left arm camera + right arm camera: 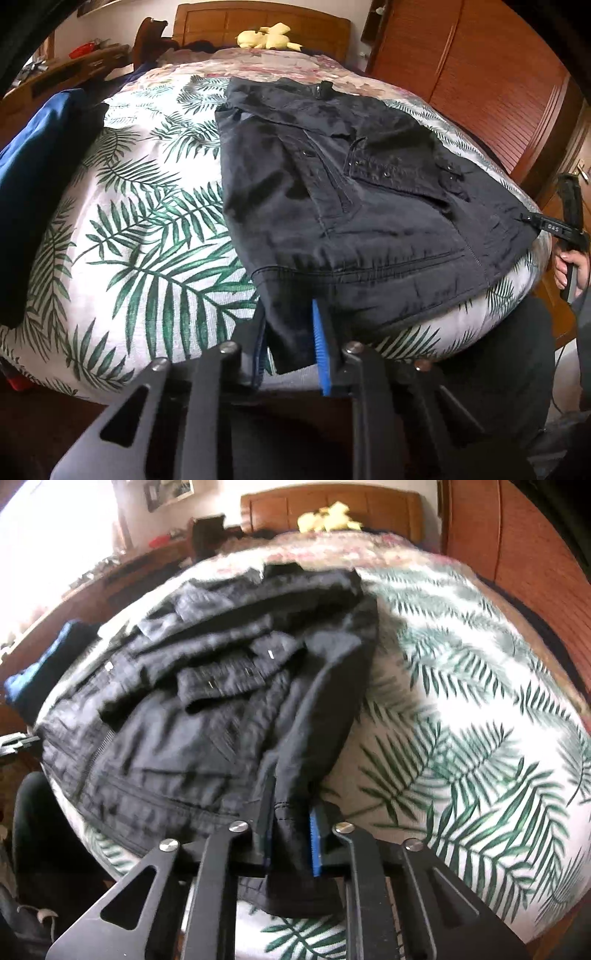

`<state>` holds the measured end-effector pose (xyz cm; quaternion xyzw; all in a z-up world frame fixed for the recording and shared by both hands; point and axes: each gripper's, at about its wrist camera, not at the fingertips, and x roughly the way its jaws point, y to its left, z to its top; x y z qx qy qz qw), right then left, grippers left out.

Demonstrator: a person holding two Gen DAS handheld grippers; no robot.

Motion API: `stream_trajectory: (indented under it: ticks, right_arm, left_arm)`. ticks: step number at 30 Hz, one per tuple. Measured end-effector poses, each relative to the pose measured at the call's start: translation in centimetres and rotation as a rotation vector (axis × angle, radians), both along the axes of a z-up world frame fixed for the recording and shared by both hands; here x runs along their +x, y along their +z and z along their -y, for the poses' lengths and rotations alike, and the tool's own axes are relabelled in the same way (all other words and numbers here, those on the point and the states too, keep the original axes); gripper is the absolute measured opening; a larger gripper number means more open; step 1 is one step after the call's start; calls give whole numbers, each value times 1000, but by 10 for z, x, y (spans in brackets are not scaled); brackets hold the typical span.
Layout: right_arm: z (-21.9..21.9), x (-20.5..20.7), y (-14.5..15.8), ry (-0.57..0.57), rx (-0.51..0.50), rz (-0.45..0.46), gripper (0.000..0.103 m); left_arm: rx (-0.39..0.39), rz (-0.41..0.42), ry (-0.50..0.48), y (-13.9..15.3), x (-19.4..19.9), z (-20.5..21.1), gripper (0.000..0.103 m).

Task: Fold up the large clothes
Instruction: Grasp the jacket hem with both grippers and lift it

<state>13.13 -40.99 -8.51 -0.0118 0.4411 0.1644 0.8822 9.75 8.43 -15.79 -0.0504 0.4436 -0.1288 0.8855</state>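
Left gripper (291,347) is clamped on the hem corner of the dark jacket (351,177), which lies flat across the bed (129,221) near its foot edge. Right gripper (291,834) pinches the opposite hem corner, apparently so both can lift that edge into a fold.

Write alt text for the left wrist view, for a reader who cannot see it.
The left gripper pinches the near hem of a dark jacket spread across a bed with a palm-leaf cover. At the right edge, the right gripper holds the jacket's other corner. A yellow plush toy lies by the wooden headboard.
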Motion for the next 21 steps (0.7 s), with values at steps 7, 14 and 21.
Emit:
stream_trajectory:
  ticks: [7,14,21]
  right_arm:
    - [-1,-2,6,-10,30,15,9]
    - [13,-7,-14,-59,21,-40,21]
    - [14,-12,-24,-73,-4,-66,29]
  left_arm:
    - [20,-19,14,-5,1,2,19]
    - [11,-23,21,-6,3,1,20]
    - [36,-2,15,-6,0,4,19]
